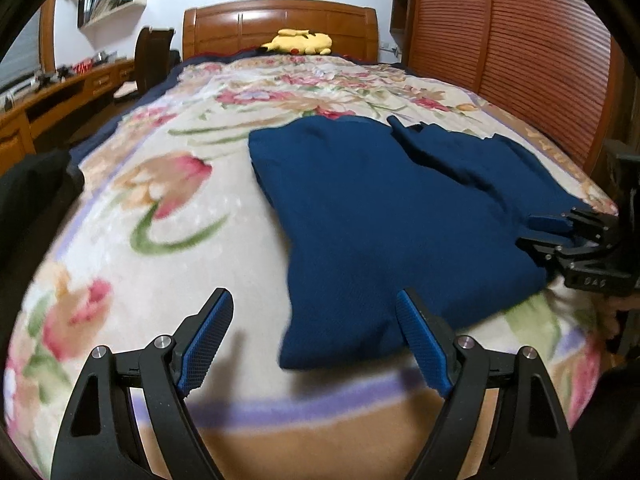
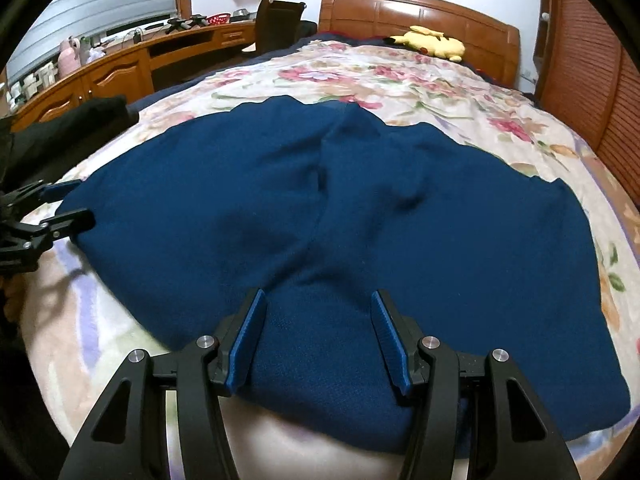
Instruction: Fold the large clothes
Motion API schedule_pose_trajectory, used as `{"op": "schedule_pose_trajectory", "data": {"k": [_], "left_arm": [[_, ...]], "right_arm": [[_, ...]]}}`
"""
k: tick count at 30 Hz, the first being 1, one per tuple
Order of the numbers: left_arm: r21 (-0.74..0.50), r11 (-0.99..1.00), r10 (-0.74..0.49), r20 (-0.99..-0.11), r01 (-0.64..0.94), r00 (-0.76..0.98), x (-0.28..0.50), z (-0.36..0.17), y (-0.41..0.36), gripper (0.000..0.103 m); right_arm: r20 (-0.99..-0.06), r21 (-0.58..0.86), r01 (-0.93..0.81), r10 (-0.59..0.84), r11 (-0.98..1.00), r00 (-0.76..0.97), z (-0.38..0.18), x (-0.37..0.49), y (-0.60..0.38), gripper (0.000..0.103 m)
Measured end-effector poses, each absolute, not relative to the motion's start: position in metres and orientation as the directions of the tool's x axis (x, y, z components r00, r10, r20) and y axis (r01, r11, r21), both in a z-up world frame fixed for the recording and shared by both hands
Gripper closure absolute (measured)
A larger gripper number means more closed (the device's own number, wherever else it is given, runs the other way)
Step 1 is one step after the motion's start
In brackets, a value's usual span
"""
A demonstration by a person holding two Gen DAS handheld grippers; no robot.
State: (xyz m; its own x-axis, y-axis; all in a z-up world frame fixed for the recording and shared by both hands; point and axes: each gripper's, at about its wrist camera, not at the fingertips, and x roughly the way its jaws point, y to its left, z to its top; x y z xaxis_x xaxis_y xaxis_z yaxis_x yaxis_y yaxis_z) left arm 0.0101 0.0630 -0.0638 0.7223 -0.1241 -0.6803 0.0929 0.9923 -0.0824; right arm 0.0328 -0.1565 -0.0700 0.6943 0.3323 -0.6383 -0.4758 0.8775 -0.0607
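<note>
We see the blue garment spread flat on the bed's floral blanket, with one part folded across its middle so that a diagonal ridge runs away from our right tongs. Those tongs sit at the garment's near edge, their jaws spread wide with cloth lying between them; whether the blue pads touch the fabric, we cannot tell. Our left tongs hover over the garment's near left corner, jaws likewise spread wide, one pad over bare blanket and the other over blue cloth, pinching nothing. In the left view the right tongs show at the garment's far right edge; in the right view the left tongs show at its left edge. Beyond both tongs, at the far end of the bed, a yellow plush lies against the wooden headboard. To the left of the left tongs a table runs along the wall, and a slatted wardrobe stands to the right.
</note>
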Motion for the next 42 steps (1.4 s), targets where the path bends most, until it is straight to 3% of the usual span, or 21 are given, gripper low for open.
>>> {"op": "schedule_pose_trajectory", "data": {"k": [16, 26, 30, 36, 42], "left_arm": [[-0.225, 0.974, -0.183, -0.758, 0.013, 0.626, 0.019, -0.073, 0.066, 0.019], [-0.298, 0.955, -0.225, -0.754, -0.016, 0.617, 0.022, -0.062, 0.072, 0.019], [-0.285, 0.958, -0.219, -0.751, -0.007, 0.623, 0.022, -0.059, 0.074, 0.019], [-0.267, 0.963, -0.198, -0.765, -0.022, 0.613, 0.024, -0.064, 0.08, 0.019], [-0.36, 0.93, -0.253, -0.767, -0.069, 0.589, 0.026, -0.071, 0.09, 0.02]], "right_arm": [[-0.59, -0.098, -0.5, 0.354, 0.861, 0.726, -0.072, 0.01, -0.169, 0.046], [-0.569, -0.091, -0.485, 0.354, 0.87, 0.742, -0.052, -0.008, -0.183, 0.046], [-0.561, -0.026, -0.471, 0.377, 0.882, 0.737, -0.045, -0.011, -0.184, 0.046], [-0.571, -0.049, -0.475, 0.365, 0.879, 0.735, -0.05, -0.019, -0.175, 0.046], [-0.566, -0.087, -0.474, 0.348, 0.876, 0.747, -0.049, -0.031, -0.186, 0.046]]}}
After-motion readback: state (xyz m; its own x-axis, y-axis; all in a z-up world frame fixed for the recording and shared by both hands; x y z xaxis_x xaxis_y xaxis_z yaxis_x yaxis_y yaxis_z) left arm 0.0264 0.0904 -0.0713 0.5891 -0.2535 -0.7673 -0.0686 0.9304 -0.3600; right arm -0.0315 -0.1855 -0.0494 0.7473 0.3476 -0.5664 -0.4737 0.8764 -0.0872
